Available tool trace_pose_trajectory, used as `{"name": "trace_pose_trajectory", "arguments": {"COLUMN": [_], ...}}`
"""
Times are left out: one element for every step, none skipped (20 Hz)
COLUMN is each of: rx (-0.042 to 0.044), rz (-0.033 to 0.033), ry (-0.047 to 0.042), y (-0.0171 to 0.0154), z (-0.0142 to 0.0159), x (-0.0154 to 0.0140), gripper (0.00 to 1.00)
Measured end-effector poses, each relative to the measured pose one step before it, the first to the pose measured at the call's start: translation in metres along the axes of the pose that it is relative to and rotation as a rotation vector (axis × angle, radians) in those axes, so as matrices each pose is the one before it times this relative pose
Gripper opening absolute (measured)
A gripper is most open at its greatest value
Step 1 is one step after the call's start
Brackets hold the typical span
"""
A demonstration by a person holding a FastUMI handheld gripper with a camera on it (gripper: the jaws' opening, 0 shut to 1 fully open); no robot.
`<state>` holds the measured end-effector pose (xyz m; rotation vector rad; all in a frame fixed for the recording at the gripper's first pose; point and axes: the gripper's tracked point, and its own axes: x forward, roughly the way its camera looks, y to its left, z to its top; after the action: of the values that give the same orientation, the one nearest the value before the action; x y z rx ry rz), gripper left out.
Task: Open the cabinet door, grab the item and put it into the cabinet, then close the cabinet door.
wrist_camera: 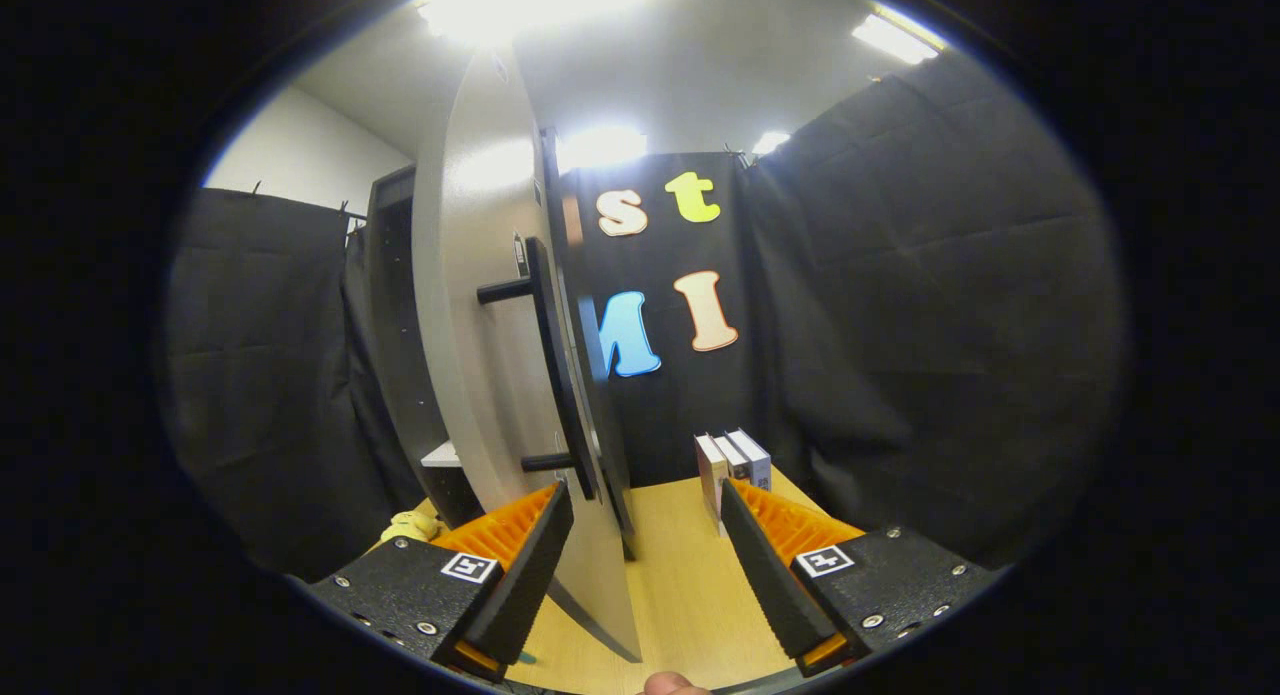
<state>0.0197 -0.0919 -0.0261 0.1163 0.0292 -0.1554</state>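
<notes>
The grey cabinet door [480, 325] stands swung open, nearly edge-on to me, with a long black bar handle [553, 375] on its face. Behind it is the dark cabinet body [395, 305] with a pale shelf [442, 455] inside. My gripper [645, 495] is open, and the door's lower edge reaches down between the two fingers, closer to the left one, which sits just below the handle's lower post. Neither finger presses on anything. A few upright books [732, 463] stand on the table just beyond the right finger.
The light wooden table [680, 575] runs forward between the fingers. A small yellow object [410, 525] lies beyond the left finger at the cabinet's foot. Black cloth walls close in the left, back and right. Part of a person's finger [670, 684] shows below the gripper.
</notes>
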Motion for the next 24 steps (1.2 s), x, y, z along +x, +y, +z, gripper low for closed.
{"name": "trace_pose_trajectory", "arguments": {"rx": [-0.01338,-0.01829,-0.01964,-0.01585,-0.00468,0.00411,0.00740,0.00489,0.00557,0.00363,-0.00053,-0.01043,-0.01298,-0.00063,-0.00455,-0.00401,-0.00243,-0.00591,-0.00005,0.00449,0.01047,0.00607,-0.00005,-0.02235], "rz": [-0.02108,-0.02429,-0.02369,-0.01448,-0.00082,-0.00105,-0.00201,-0.00080,0.01142,0.01254,0.03095,0.01917,0.01082,0.02962,0.02622,0.02974,0.02575,0.00412,-0.00721,-0.01159,-0.00154,0.00045,0.00575,-0.00415], "ry": [-0.01490,-0.01562,-0.01439,-0.00909,-0.00694,-0.00318,-0.00337,-0.00155,-0.00449,-0.00370,0.00162,0.00179,0.00480,-0.00175,0.00610,0.01038,0.01102,0.00670,0.00513,0.00557,0.00895,0.01408,0.01458,0.00096], "y": [0.00333,0.00357,0.00400,0.00414,0.01047,0.01180,0.01175,0.01032,0.01478,0.01422,0.01935,0.01575,0.01302,0.01556,0.01755,0.01755,0.01555,0.01135,0.00616,0.00198,0.00320,0.00469,0.00427,0.00058], "z": [-0.00788,-0.00897,-0.00883,-0.01081,-0.01252,-0.01511,-0.01638,-0.01778,-0.01811,-0.01846,-0.01979,-0.02158,-0.01864,-0.01665,-0.01545,-0.01285,-0.00972,-0.00966,-0.00822,-0.00806,-0.00898,-0.01231,-0.01072,-0.00707], "x": [-0.00774,-0.01023,-0.00953,-0.00874,-0.00724,-0.01076,-0.00796,-0.00773,-0.00379,-0.00132,0.00031,0.00242,0.00491,0.00616,0.00563,0.00481,0.00876,0.00937,0.00841,0.00397,0.00233,0.00233,0.00179,0.00209], "gripper": [0.93,0.93,0.93,0.93,0.93,0.93,0.93,0.93,0.93,0.93,0.92,0.93,0.93,0.93,0.93,0.93,0.93,0.93,0.93,0.93,0.93,0.93,0.93,0.93]}}
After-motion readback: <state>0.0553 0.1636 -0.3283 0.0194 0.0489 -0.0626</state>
